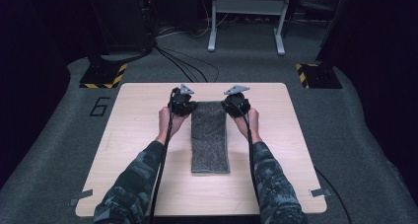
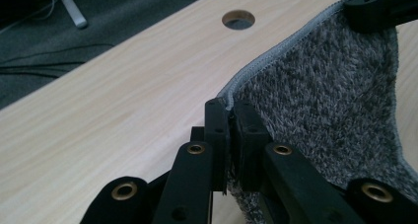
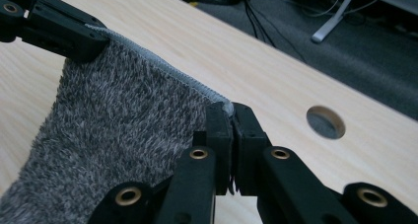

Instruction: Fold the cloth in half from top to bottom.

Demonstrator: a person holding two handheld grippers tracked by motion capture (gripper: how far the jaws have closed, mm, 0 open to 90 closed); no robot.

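In the high view, a grey towel lies as a long folded strip in the middle of the light wooden desk, running from the far part of the desk toward the person. The left hand-held gripper sits at the towel's far left corner and the right hand-held gripper at its far right corner. Both forearms wear camouflage sleeves, and black cables trail back along them.

The left gripper view shows what the high view hides: the left hand-held gripper has its jaws pressed together on the towel's stitched edge, lifting the corner off the desk. A round hole is cut in the desk beyond.

In the right gripper view, the right hand-held gripper likewise pinches the towel's hemmed corner, and a similar hole is seen.
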